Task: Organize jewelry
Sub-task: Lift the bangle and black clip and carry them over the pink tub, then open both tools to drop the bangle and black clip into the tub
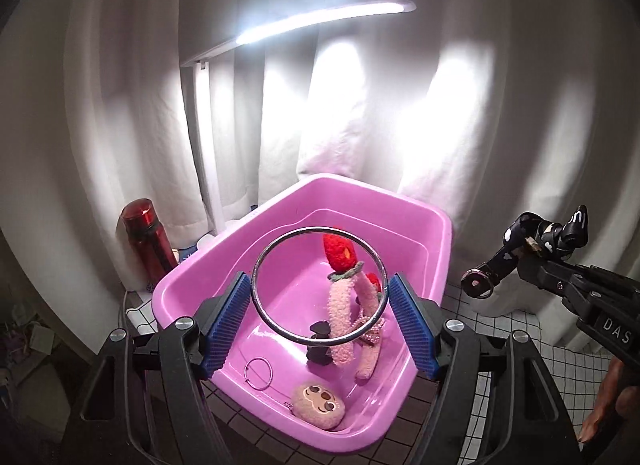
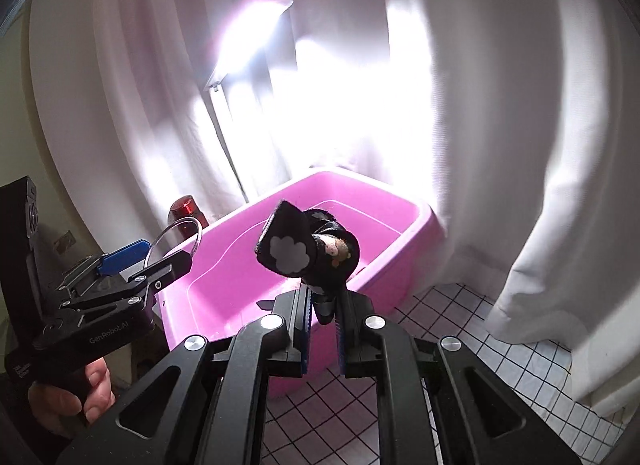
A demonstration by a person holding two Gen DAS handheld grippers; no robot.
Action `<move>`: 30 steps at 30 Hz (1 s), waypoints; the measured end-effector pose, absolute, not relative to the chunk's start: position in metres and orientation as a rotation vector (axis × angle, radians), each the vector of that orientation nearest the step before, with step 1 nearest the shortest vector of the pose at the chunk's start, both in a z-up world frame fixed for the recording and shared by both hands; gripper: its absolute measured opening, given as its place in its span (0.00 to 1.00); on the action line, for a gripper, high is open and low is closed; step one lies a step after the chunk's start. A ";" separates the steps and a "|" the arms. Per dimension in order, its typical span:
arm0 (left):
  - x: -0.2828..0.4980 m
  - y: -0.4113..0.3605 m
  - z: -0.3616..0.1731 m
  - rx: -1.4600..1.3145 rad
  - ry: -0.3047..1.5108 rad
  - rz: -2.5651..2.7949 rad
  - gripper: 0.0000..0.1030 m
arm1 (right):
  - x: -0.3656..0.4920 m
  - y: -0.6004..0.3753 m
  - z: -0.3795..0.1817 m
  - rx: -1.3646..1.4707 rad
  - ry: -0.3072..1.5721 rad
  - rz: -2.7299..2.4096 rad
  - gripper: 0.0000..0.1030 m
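Observation:
My left gripper [image 1: 320, 321] is shut on a large silver bangle [image 1: 264, 305], held upright above the pink tub [image 1: 436, 233]. In the tub lie a pink knitted strawberry strap [image 1: 340, 317], a pearl bracelet [image 1: 370, 331], a dark item [image 1: 318, 345], a thin wire hoop [image 1: 259, 373] and a round plush face charm [image 1: 318, 407]. My right gripper [image 2: 322, 329] is shut on a black cloud-print strap with a small bear charm [image 2: 308, 249], held over the tub's near rim [image 2: 400, 261]. The strap and its metal ring also show at the right of the left wrist view [image 1: 520, 245].
A red bottle [image 1: 146, 241] stands left of the tub by the lamp post [image 1: 202, 153]. White curtains hang behind. The tub sits on a white grid-pattern cloth [image 2: 500, 349]. The left gripper shows at the left of the right wrist view [image 2: 168, 257].

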State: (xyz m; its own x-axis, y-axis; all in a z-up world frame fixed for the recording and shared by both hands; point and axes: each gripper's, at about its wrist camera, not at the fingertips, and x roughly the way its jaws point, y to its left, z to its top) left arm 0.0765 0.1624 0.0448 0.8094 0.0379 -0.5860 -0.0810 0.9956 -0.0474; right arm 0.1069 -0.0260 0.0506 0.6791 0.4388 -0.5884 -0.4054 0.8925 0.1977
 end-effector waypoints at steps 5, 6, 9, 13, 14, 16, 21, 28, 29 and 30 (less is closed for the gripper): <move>0.093 0.184 0.025 -0.101 0.683 0.105 0.67 | 0.137 0.015 0.037 0.006 0.734 0.511 0.10; 0.097 0.186 0.020 -0.103 0.695 0.110 0.67 | 0.144 0.022 0.033 0.000 0.754 0.515 0.10; 0.109 0.190 0.006 -0.116 0.746 0.124 0.67 | 0.161 0.038 0.020 -0.017 0.803 0.512 0.10; 0.122 0.193 -0.012 -0.128 0.811 0.136 0.68 | 0.181 0.052 0.004 -0.045 0.873 0.496 0.10; 0.124 0.193 -0.015 -0.130 0.823 0.138 0.68 | 0.184 0.054 0.001 -0.052 0.890 0.489 0.10; 0.129 0.195 -0.020 -0.132 0.847 0.142 0.69 | 0.188 0.057 -0.003 -0.068 0.914 0.470 0.18; 0.133 0.203 -0.025 -0.145 0.857 0.173 0.86 | 0.195 0.057 -0.007 -0.088 0.931 0.410 0.52; 0.137 0.211 -0.028 -0.156 0.896 0.220 0.92 | 0.198 0.046 -0.006 -0.056 0.928 0.378 0.54; 0.137 0.212 -0.029 -0.156 0.903 0.231 0.92 | 0.196 0.046 -0.005 -0.053 0.925 0.374 0.55; 0.137 0.213 -0.030 -0.156 0.910 0.243 0.92 | 0.195 0.045 -0.004 -0.049 0.921 0.372 0.55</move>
State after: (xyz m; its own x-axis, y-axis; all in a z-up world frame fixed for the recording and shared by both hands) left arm 0.1367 0.2128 -0.0299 0.5892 0.1420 -0.7954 -0.2737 0.9613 -0.0312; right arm 0.1949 0.0449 -0.0042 0.5458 0.2931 -0.7850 -0.3344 0.9352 0.1167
